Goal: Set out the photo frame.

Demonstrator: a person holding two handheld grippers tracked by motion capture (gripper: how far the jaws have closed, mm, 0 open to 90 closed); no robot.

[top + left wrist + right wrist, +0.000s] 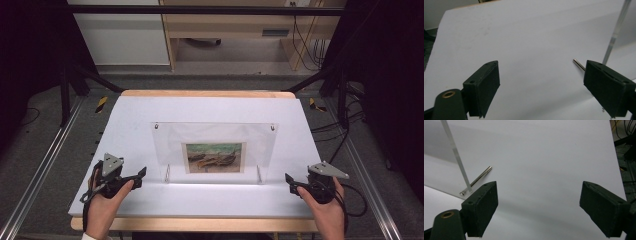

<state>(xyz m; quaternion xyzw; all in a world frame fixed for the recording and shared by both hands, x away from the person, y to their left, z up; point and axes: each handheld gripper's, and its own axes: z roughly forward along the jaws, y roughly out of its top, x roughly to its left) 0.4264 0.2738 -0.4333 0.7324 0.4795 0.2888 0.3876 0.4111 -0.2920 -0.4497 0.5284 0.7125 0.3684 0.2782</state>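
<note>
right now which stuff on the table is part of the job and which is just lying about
Part of the job:
clear acrylic frame
boat picture
metal support pins
left claw, open
right claw, open

Just lying about:
cables on the floor
wooden furniture behind

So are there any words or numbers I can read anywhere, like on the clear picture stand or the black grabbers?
None can be read.
Clear picture stand: no words, just a small painting that looks like boats on a shore.
Left gripper and right gripper: plain black, no labels.
White table: blank.
Yellow-and-black striped tape on the floor: stripes, no letters.
</note>
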